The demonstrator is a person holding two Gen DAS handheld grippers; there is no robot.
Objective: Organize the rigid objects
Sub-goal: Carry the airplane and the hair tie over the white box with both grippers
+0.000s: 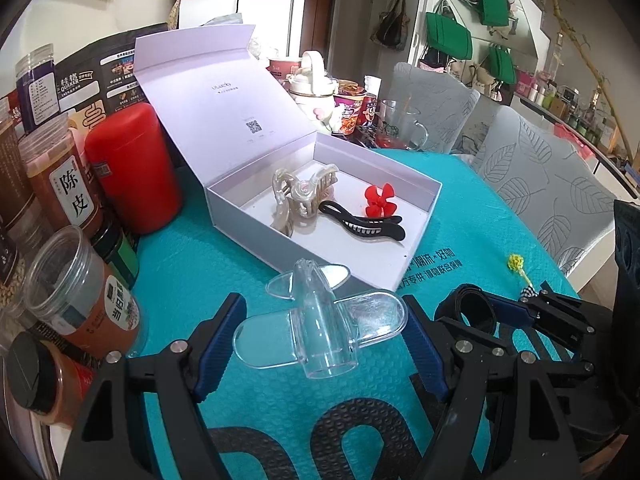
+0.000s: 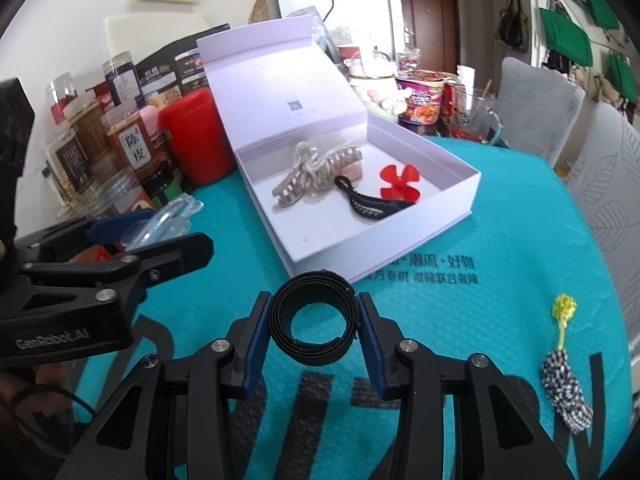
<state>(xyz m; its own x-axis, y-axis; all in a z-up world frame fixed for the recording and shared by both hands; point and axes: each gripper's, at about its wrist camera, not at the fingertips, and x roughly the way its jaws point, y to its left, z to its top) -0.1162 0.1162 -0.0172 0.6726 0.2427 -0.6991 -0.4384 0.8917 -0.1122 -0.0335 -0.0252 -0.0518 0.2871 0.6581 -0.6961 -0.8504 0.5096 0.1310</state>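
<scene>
My left gripper (image 1: 320,336) is shut on a clear plastic hair claw (image 1: 320,324), held above the teal mat in front of the box. My right gripper (image 2: 314,328) is shut on a coiled black band (image 2: 312,318); the band (image 1: 474,310) also shows at the right of the left wrist view. An open white box (image 1: 434,196) (image 2: 474,184) lies ahead, lid up. Inside it lie a beige hair claw (image 1: 298,196) (image 2: 316,174), a black clip (image 1: 362,226) (image 2: 370,202) and a red flower clip (image 1: 380,200) (image 2: 400,182). The left gripper (image 2: 132,236) with the clear claw appears at the left of the right wrist view.
A red canister (image 1: 134,168) and several spice jars (image 1: 76,288) crowd the left side. A glass mug (image 1: 400,126), noodle cups (image 1: 352,110) and a ceramic pot stand behind the box. A yellow-tipped checked hair tie (image 2: 566,380) lies on the mat at right. Grey chairs (image 1: 540,184) stand beyond.
</scene>
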